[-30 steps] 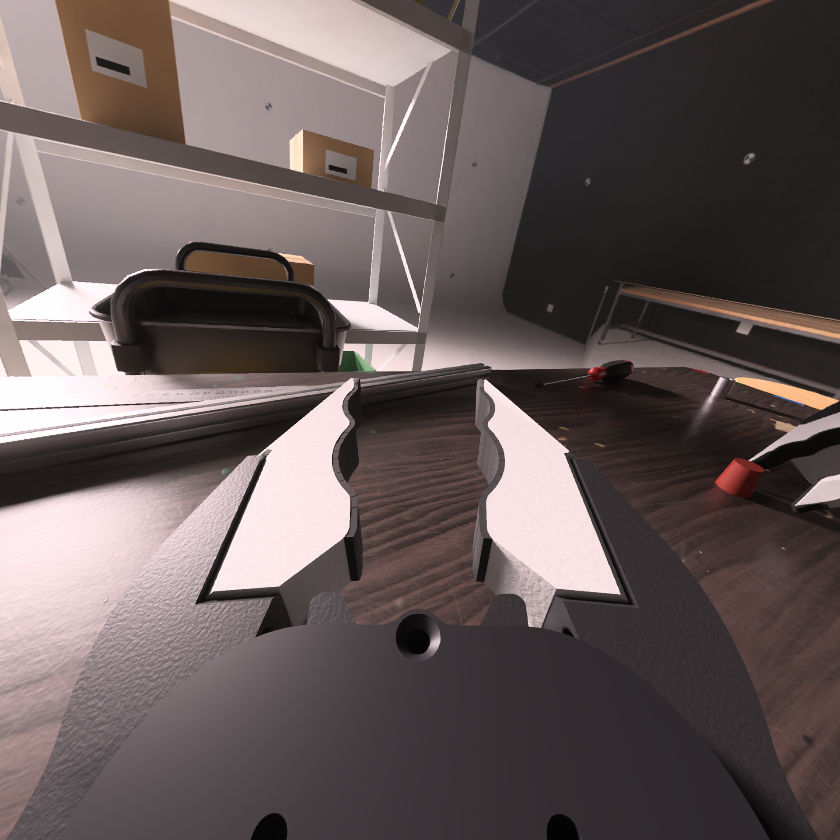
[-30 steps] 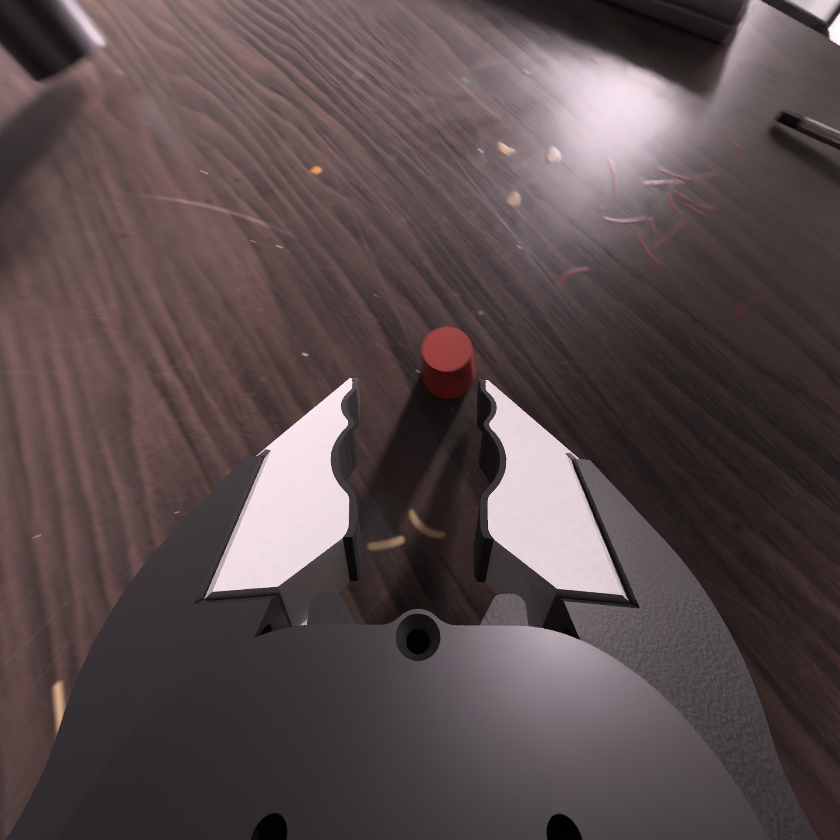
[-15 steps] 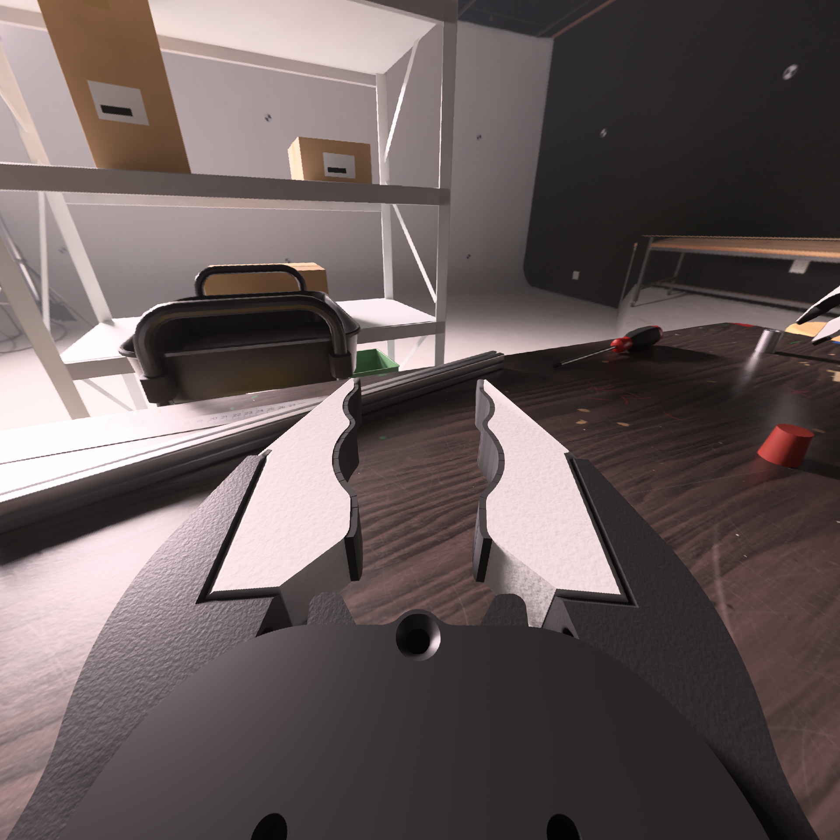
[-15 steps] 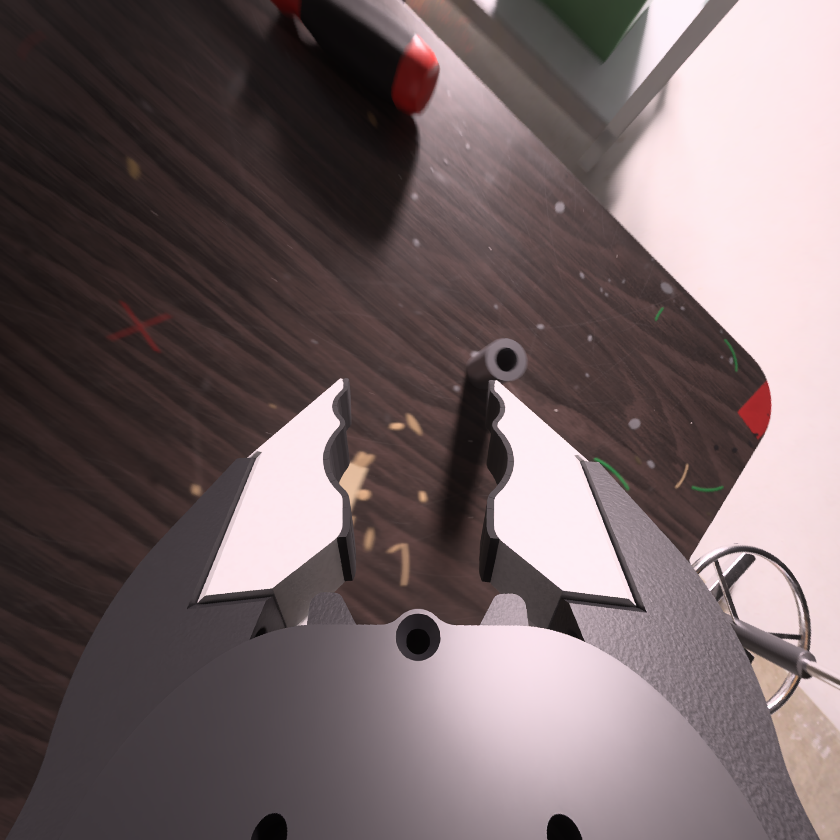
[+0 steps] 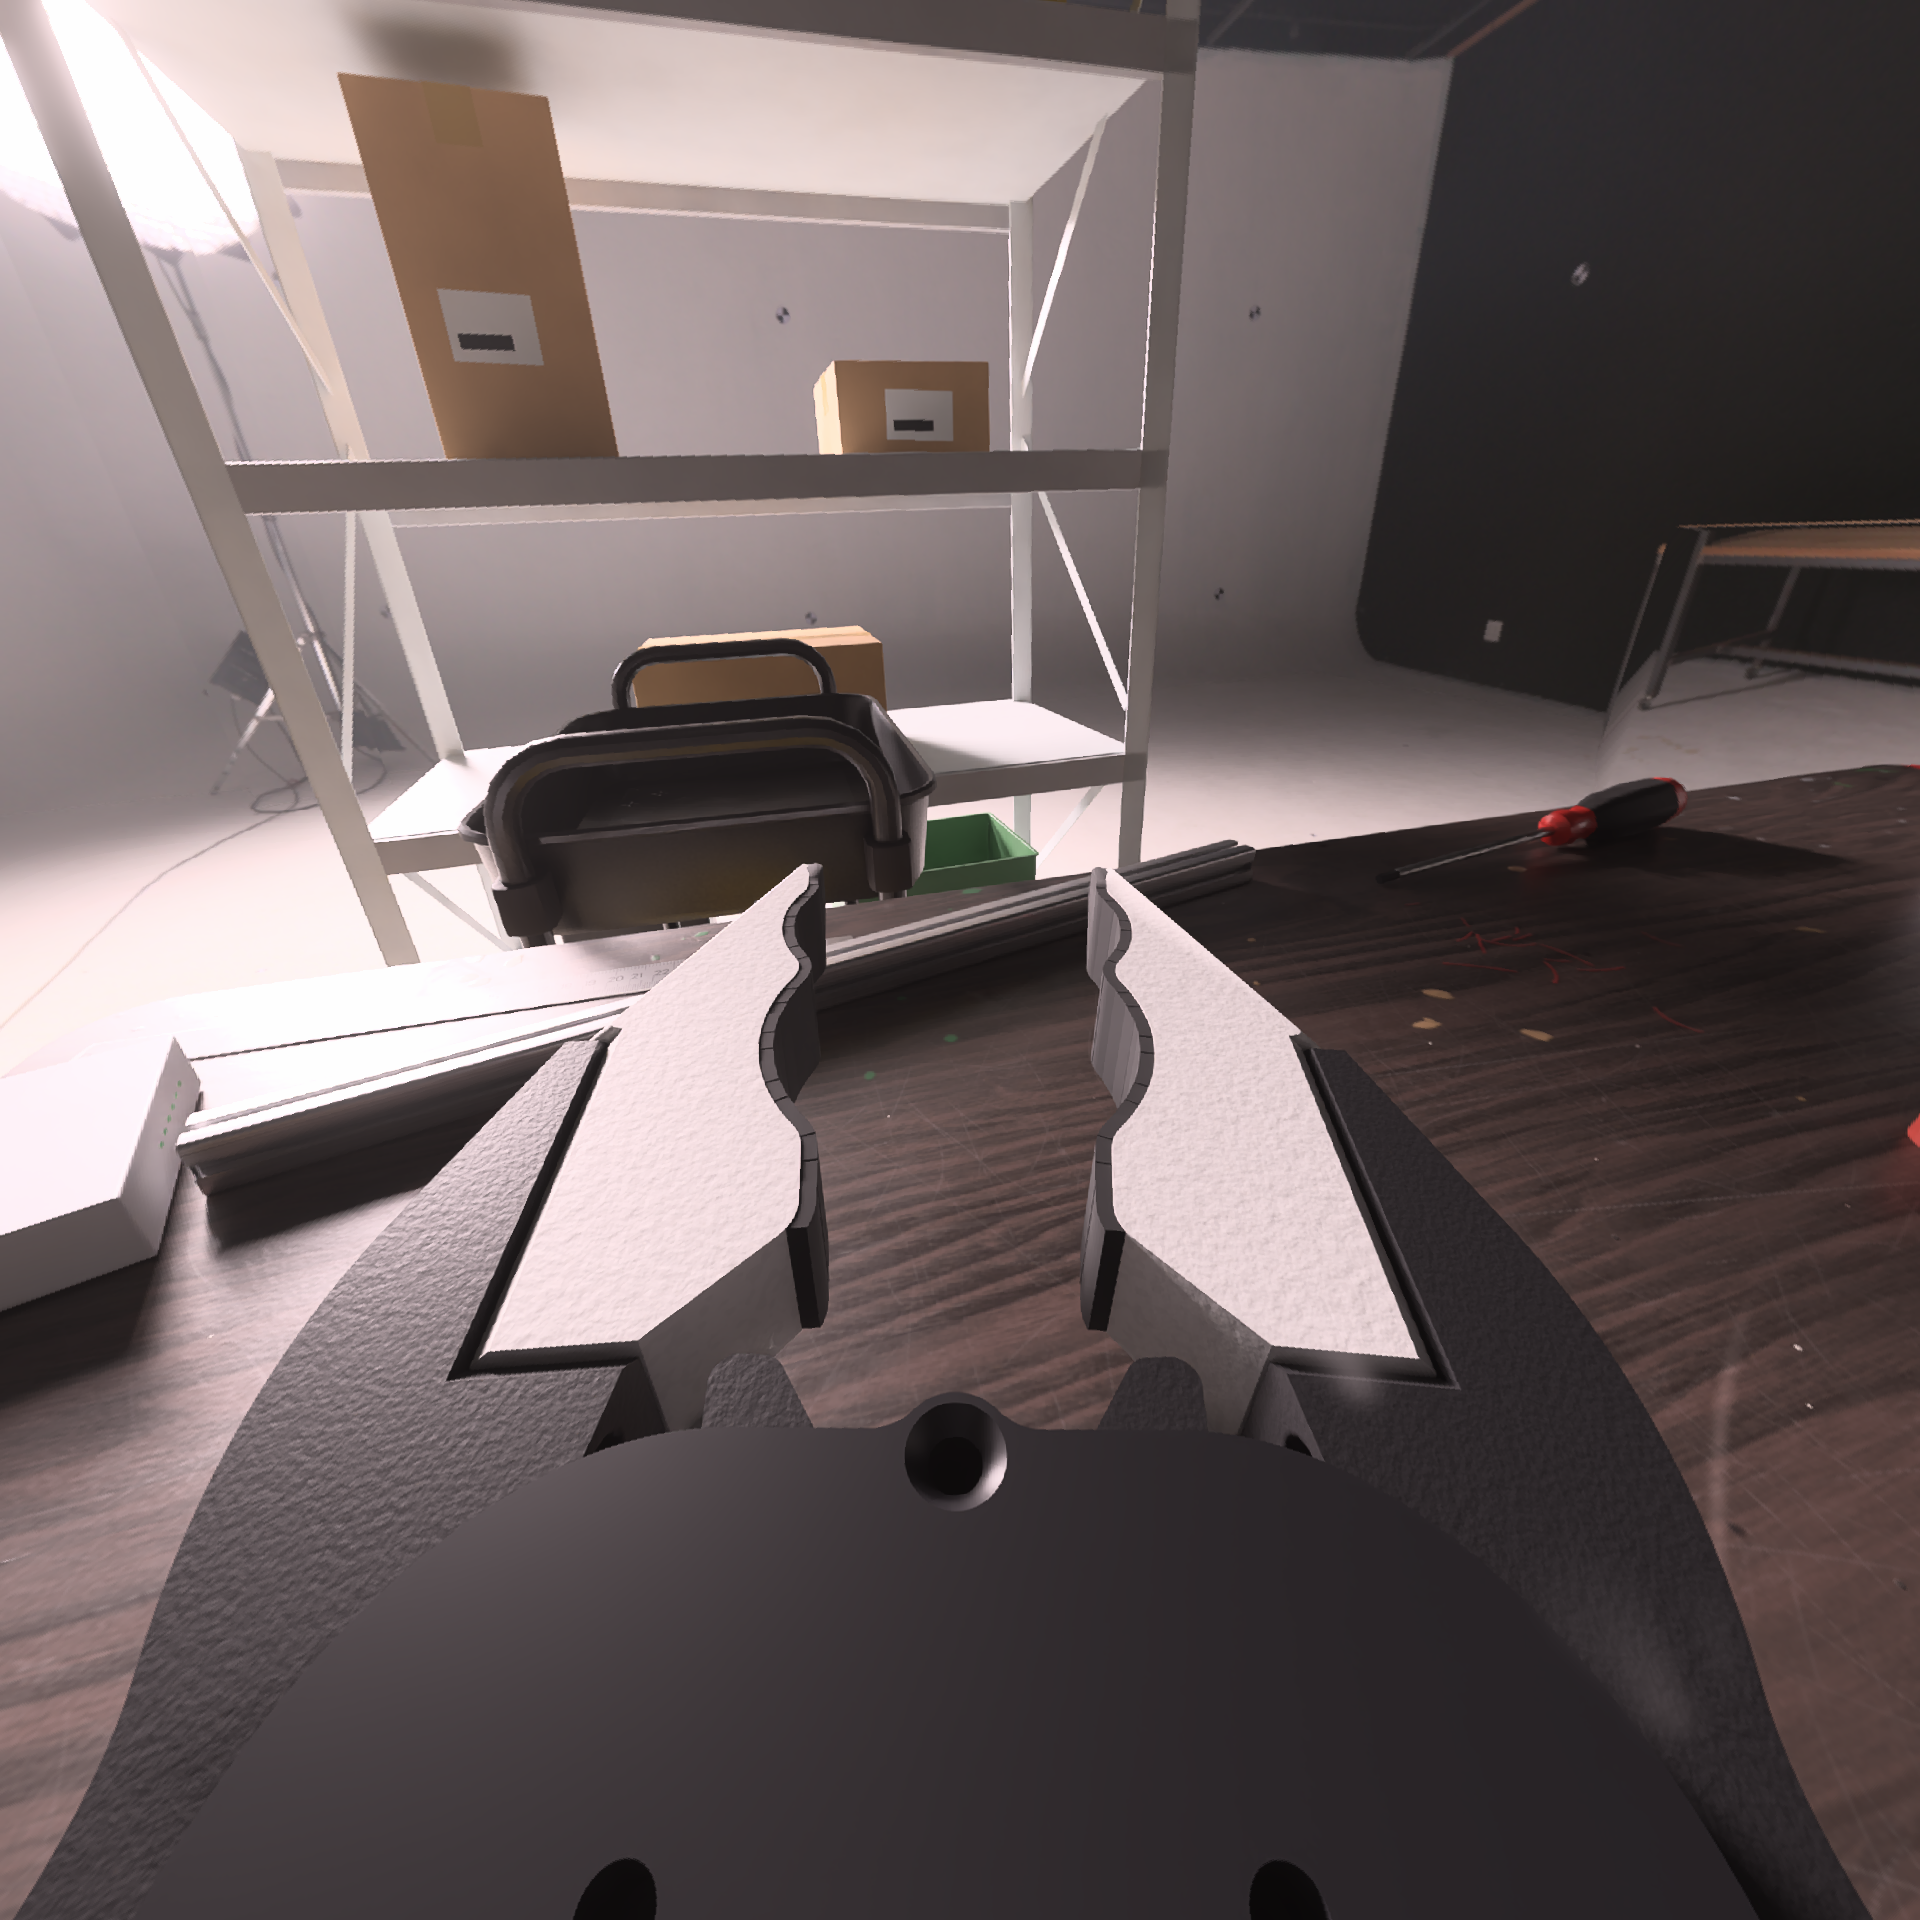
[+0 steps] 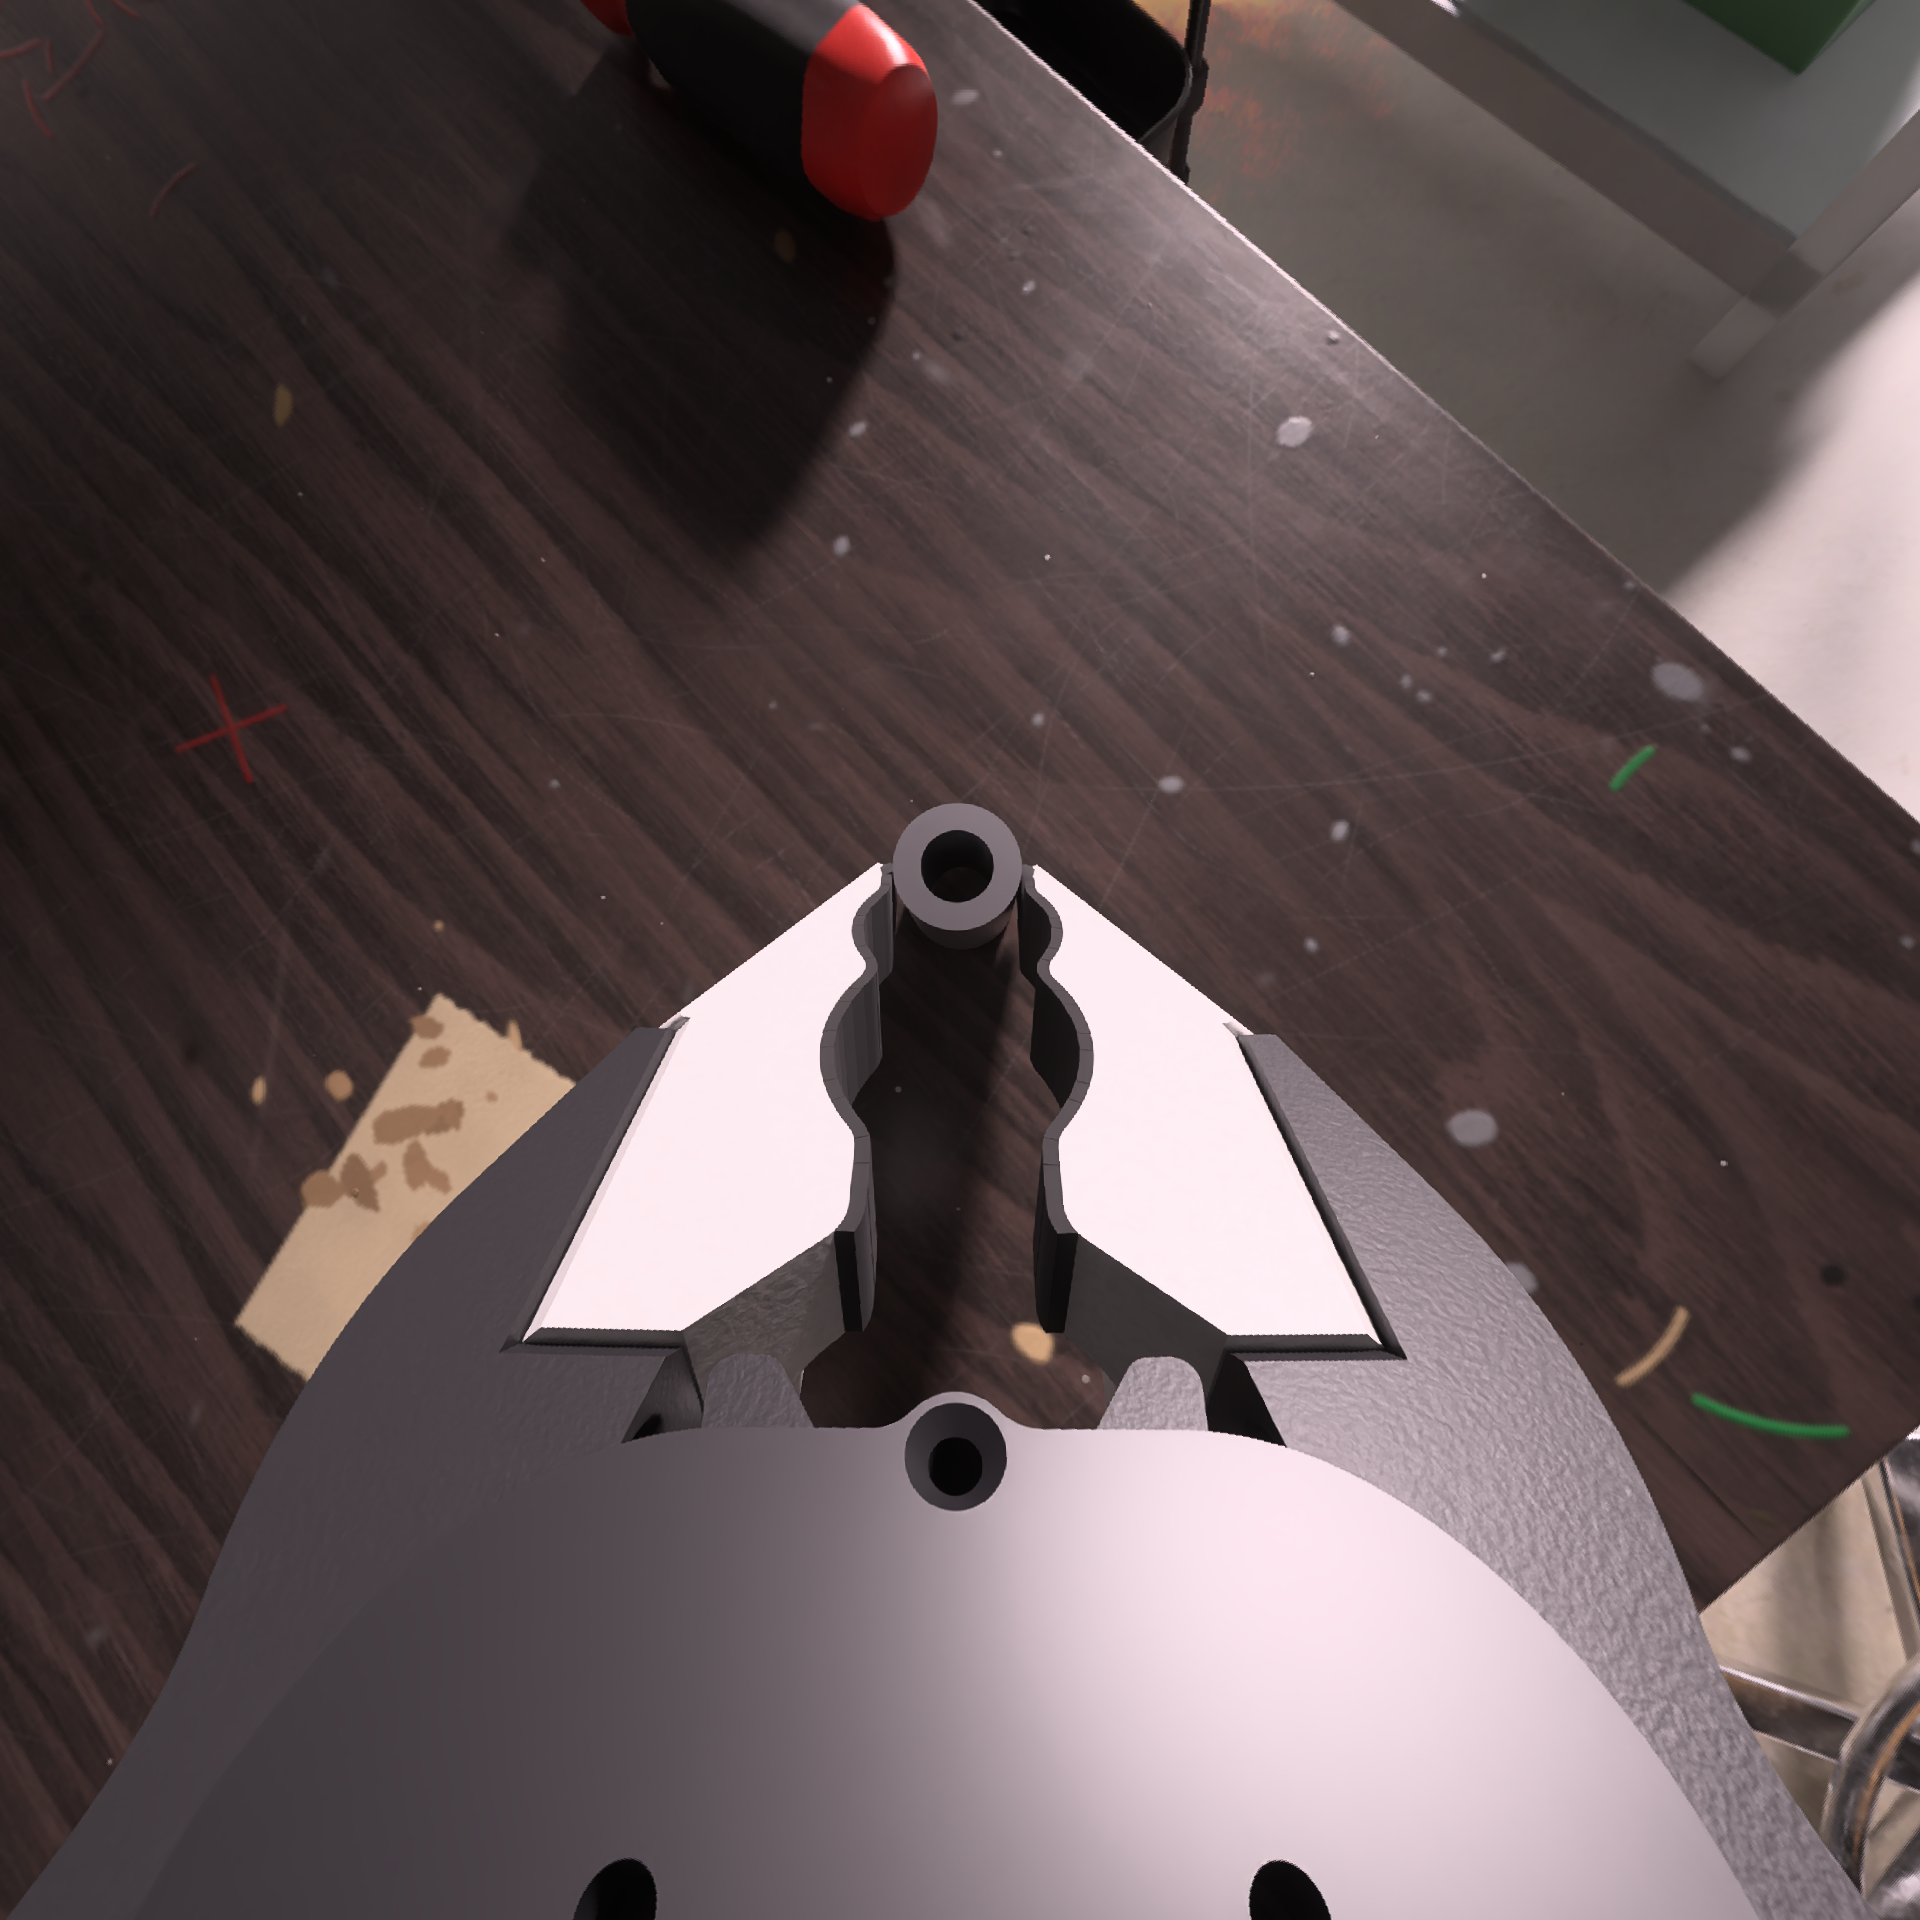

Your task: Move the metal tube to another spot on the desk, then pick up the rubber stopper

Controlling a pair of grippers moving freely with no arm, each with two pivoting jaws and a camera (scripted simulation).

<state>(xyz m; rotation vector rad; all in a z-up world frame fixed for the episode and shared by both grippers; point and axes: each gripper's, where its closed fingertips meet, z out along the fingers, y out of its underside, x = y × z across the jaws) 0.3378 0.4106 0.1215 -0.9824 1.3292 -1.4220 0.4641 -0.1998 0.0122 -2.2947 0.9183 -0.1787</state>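
Note:
The metal tube (image 6: pixel 957 873) is a short grey tube that I see end-on in the right wrist view. It stands upright on the dark wood desk (image 6: pixel 1143 582) near its corner. My right gripper (image 6: pixel 957 888) points down and is shut on the tube at its fingertips. My left gripper (image 5: pixel 951 883) is open and empty, low over the desk. The red rubber stopper (image 5: pixel 1910 1130) shows only as a sliver at the right edge of the left wrist view, far from both grippers.
A red and black screwdriver (image 5: pixel 1600 821) lies at the far right and also shows in the right wrist view (image 6: pixel 800 94). Grey metal rails (image 5: pixel 623 1023), a white box (image 5: pixel 83 1174) and a black handled case (image 5: pixel 696 821) line the back. A tan paper scrap (image 6: pixel 405 1164) lies left of the tube.
My right gripper left the stopper, came over the tube near the desk corner and shut on it. My left gripper turned left, so the stopper slid to the view's right edge.

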